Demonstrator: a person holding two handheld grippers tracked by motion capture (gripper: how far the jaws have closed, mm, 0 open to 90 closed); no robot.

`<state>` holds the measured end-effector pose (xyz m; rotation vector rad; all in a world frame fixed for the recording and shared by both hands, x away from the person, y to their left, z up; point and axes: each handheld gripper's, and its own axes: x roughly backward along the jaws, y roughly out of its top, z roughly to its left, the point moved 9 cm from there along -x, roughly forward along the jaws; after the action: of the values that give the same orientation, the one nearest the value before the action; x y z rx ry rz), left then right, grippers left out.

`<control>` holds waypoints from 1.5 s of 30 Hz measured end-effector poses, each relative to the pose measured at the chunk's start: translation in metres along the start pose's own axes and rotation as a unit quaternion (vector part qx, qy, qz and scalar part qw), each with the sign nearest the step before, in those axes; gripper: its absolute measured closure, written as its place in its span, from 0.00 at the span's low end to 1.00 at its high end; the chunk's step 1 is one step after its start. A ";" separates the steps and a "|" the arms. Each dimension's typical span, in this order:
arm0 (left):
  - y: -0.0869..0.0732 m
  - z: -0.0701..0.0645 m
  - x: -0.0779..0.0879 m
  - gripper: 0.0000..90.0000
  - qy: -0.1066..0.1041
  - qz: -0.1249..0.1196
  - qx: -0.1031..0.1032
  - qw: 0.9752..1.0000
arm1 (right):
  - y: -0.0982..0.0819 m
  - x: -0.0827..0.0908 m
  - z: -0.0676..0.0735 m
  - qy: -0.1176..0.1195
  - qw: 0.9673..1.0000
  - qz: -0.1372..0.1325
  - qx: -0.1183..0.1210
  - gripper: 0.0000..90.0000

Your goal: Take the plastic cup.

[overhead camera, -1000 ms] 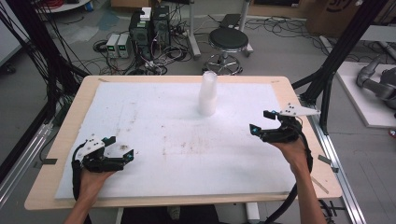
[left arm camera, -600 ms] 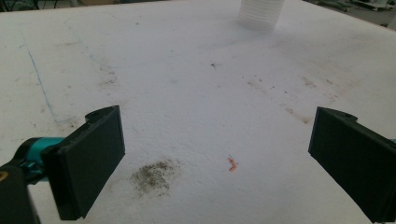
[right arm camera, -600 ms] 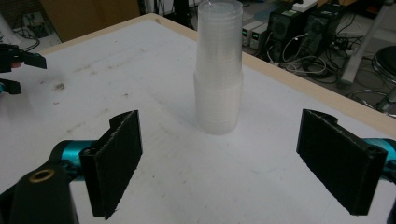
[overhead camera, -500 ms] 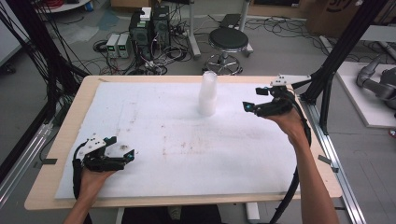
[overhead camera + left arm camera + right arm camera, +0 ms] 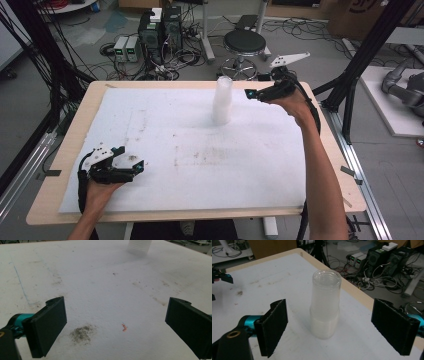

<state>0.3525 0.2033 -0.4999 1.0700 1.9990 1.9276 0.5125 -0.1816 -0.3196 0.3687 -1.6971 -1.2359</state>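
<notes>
Right gripper [image 5: 254, 94] held raised over the far right part of the table, tips aimed left at the stack of cups [image 5: 222, 101]. Jaws wide apart. From the right gripper view, the stack of cups [image 5: 325, 303] stands upright between and beyond the two black jaws, neither jaw touching it. Stack is translucent white, mouth-down, with a wider lower section and a narrower top. It sits on the white foam sheet [image 5: 165, 125] near the far edge of the table [image 5: 45, 200], close to the midline. Pale wooden rim of the table runs just behind the stack in the right gripper view.

Left gripper [image 5: 131, 167] low at the near left corner, held in the person's left hand [image 5: 97, 192], resting on or just above the foam; cannot tell which. Jaws wide, nothing between them. Left gripper view: bare foam between the jaws, a dark smudge [image 5: 82, 333] and a small orange fleck [image 5: 124, 327] on the surface, base of the stack [image 5: 139, 246] far off at the top edge.

The two grippers are well apart. Right forearm [image 5: 320, 170] stretches up the right side of the table. Foam is scuffed and stained around its middle. On the floor beyond the table: a black stool [image 5: 243, 45], computer boxes [image 5: 160, 30], loose cables.
</notes>
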 end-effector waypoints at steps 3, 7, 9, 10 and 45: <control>0.000 0.000 0.000 0.04 0.000 0.002 0.000 1.000 | 0.003 -0.009 -0.004 0.003 1.000 0.013 0.005 0.15; 0.000 0.000 0.000 0.04 0.000 0.002 0.000 1.000 | 0.004 -0.019 -0.007 0.008 1.000 0.018 0.000 0.15; 0.000 0.000 0.000 0.04 0.000 0.001 0.001 1.000 | 0.000 -0.029 -0.010 0.008 1.000 0.029 -0.002 0.15; 0.000 0.000 0.000 0.04 0.000 0.001 0.001 1.000 | -0.001 -0.033 -0.011 0.008 0.999 0.031 -0.005 0.15; -0.001 -0.001 -0.001 0.04 -0.001 0.007 -0.003 1.000 | -0.012 -0.110 -0.001 0.001 0.999 0.043 -0.017 0.18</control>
<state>0.3529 0.2021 -0.5010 1.0877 1.9895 1.9360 0.5635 -0.1098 -0.3868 0.2741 -1.6702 -1.1994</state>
